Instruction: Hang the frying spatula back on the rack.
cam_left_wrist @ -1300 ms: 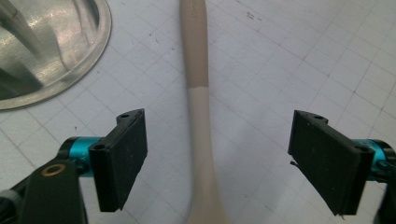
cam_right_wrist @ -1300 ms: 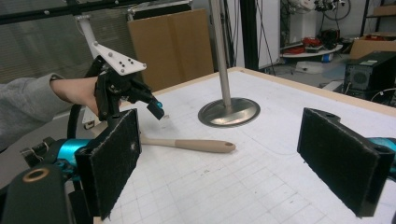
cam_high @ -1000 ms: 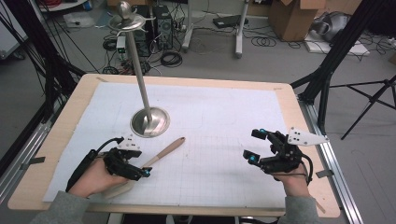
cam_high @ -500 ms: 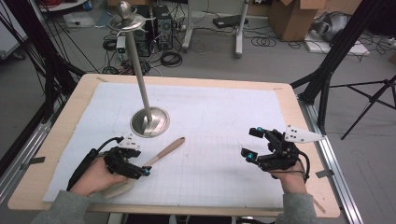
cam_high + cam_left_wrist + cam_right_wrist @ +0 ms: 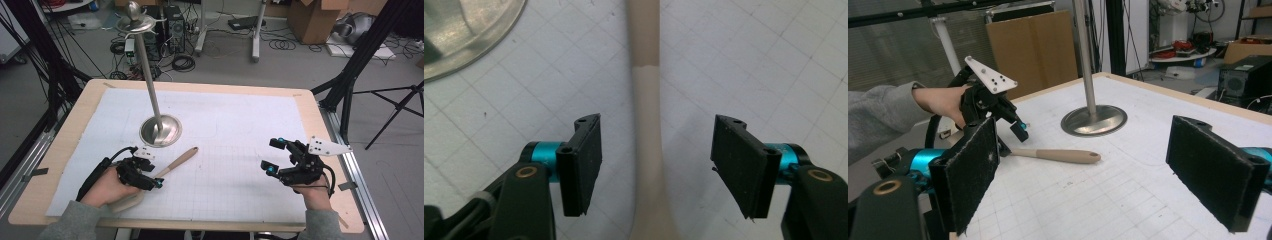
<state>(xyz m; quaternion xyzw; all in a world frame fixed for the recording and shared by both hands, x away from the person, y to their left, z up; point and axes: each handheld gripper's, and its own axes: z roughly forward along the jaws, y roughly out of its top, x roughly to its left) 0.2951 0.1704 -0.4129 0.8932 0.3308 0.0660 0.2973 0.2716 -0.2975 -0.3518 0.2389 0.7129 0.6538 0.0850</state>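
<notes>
Jaws wide apart on the left gripper (image 5: 656, 170), straddling the pale neck of the wooden utensil (image 5: 647, 125) without touching it, a clear gap on either side in the left gripper view. Same view up close: two-tone shaft, darker tan handle above, lighter section below running down between the jaws, flat on the white gridded mat (image 5: 734, 60). Edge of the metal stand base (image 5: 464, 35) peeking in at the upper left corner, near the handle but apart from it.

From the high view: utensil (image 5: 176, 162) lying at a slant on the mat (image 5: 235, 125), handle end pointing up and right, just in front of the round base of the metal stand (image 5: 160, 131), not touching it. Left gripper (image 5: 150, 180) low over the near end, the hand behind it resting on the counter (image 5: 310, 107). Broad end of the utensil hidden under the hand and gripper here.

Right gripper (image 5: 272, 156) well off to the right, jaws released and holding nothing, hovering above the mat. Right gripper view (image 5: 1103, 165) confirming it: two black padded jaws far apart, and between them, farther off, the handle (image 5: 1058, 156) lying sideways, the stand's pole rising from its dish-like base (image 5: 1094, 120), and a grey sleeve (image 5: 878, 115) leading to the other gripper.
</notes>
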